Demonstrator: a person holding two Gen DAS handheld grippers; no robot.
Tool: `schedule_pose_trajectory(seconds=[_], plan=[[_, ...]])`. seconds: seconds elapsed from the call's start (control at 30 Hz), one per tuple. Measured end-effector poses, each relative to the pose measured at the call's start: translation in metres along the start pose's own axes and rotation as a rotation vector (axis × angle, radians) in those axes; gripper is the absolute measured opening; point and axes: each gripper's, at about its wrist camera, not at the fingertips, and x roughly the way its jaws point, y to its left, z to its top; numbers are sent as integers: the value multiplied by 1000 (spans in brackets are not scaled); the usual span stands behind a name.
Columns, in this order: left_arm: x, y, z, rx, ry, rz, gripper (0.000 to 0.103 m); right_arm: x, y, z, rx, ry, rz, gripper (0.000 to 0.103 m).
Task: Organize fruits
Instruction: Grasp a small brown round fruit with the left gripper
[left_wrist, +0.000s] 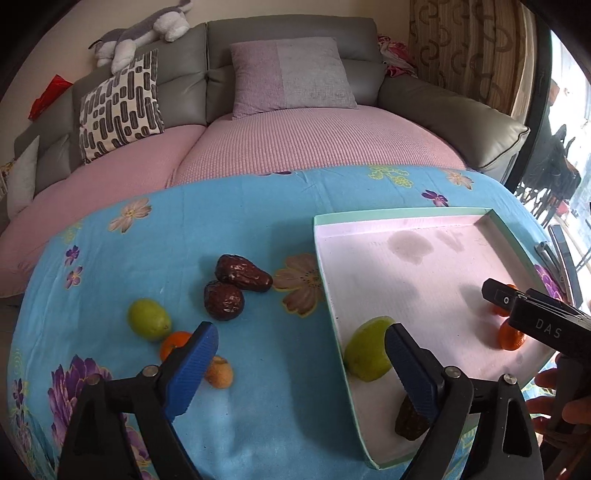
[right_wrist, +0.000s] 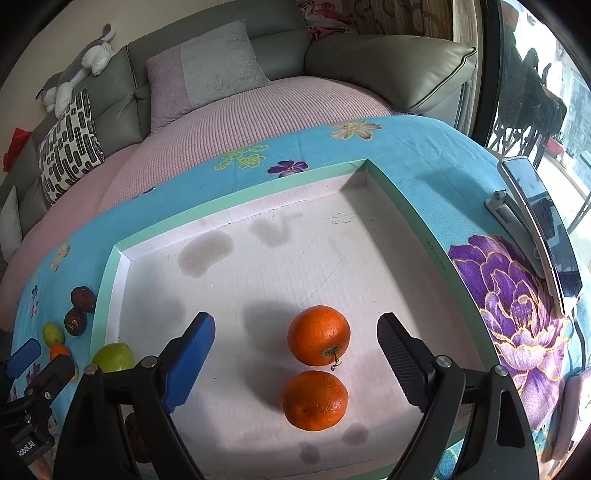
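Fruits are being sorted into the shallow tray (right_wrist: 236, 206) sitting on the right side of the desk (left_wrist: 258, 406), which is covered by a blue flowered cloth. Two oranges (right_wrist: 318, 335) are already lying near the tray's near right part, one just beyond the other, almost touching. A green fruit (left_wrist: 367, 350) and a dark date (left_wrist: 406, 421) are resting along the tray's near left wall.

The right claw (right_wrist: 295, 354) is hovering spread wide above the two oranges, holding nothing. The left claw (left_wrist: 301, 369) is also spread and empty, straddling the tray's left wall.

Outside the tray, on the cloth to the left, are lying two dates (left_wrist: 243, 273) touching each other, a second green fruit (left_wrist: 149, 319), a small orange (left_wrist: 173, 343) partly hidden by the left claw's blue finger, and a pale yellowish fruit (left_wrist: 219, 373) just beside it.

The step in hand looks like the left claw going for one of the loose fruits. To do it well, it should be swinging left, clear of the tray wall, and centring the fingers on one fruit only. The small orange and the yellowish fruit are crowding each other, so approaching from the open near side should avoid nudging a neighbour. The round fruits are likely to roll, so closing gently across the widest part seems wise.
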Motion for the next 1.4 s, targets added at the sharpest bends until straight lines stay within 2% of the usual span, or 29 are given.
schedule_pose_trajectory(seconds=[0.23,0.37,0.63,0.77,0.9,1.03,1.4], plan=[[-9,67,3,-146,-6,113,102,-9,15,1,-41,-53,6,90],[-18,101,0,-192,-5,165,102,-20,25,1,-58,-89,44,90],[-33,161,-14,-278,18,258,102,-29,53,-2,-109,-102,127,90],[-42,172,-18,-305,12,244,102,-36,74,-8,-160,-113,172,90],[-50,165,-21,-302,8,222,102,-40,96,-14,-209,-110,225,90],[-54,157,-32,-287,16,190,102,-39,111,-23,-223,-65,265,90],[-54,147,-70,-332,87,112,102,-42,120,-64,-242,62,184,90]])
